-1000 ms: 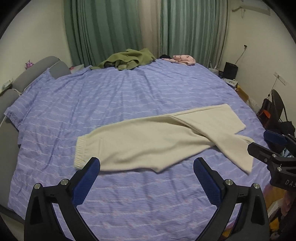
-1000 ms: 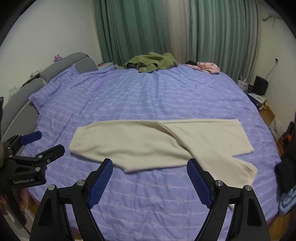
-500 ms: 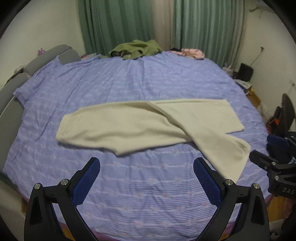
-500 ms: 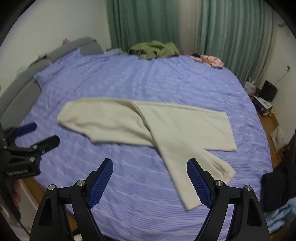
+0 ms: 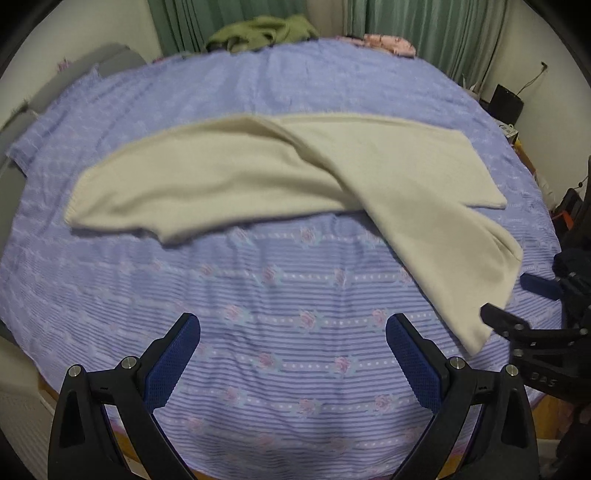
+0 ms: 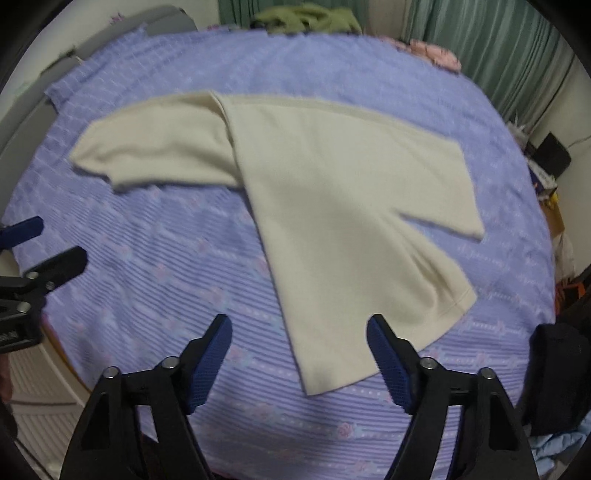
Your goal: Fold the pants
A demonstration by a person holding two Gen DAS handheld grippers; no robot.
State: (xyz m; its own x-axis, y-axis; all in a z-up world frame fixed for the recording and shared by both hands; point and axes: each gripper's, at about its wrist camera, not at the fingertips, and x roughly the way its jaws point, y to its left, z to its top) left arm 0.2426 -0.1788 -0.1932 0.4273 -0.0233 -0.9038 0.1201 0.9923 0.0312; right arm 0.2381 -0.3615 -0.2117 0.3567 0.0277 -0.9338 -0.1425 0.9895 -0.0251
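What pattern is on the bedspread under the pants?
Lilac bedspread with thin stripes and rows of small pink flowers, clearest in the left wrist view.

Pants (image 5: 280, 177) flat across bed (image 5: 295, 332), both claws apart above its near edge.

So the bed (image 5: 295, 369) has this lilac striped cover with little pink flowers running along it, pretty wrinkle-free near the front edge. Up at the far side there's a crumpled green garment (image 5: 258, 31) dumped against the green curtains (image 5: 424, 33), and just to its right a small pink bundle of cloth (image 5: 388, 41). A grey padded headboard (image 5: 110, 61) curves around the left side. Over on the right by the cream wall (image 5: 532, 48) sits a black box-shaped thing (image 5: 508, 105) with a cable going up the wall, can't tell what it is. Some dark clothing (image 6: 554, 369) and a bit of light blue fabric (image 6: 561, 446) are piled low on the right.
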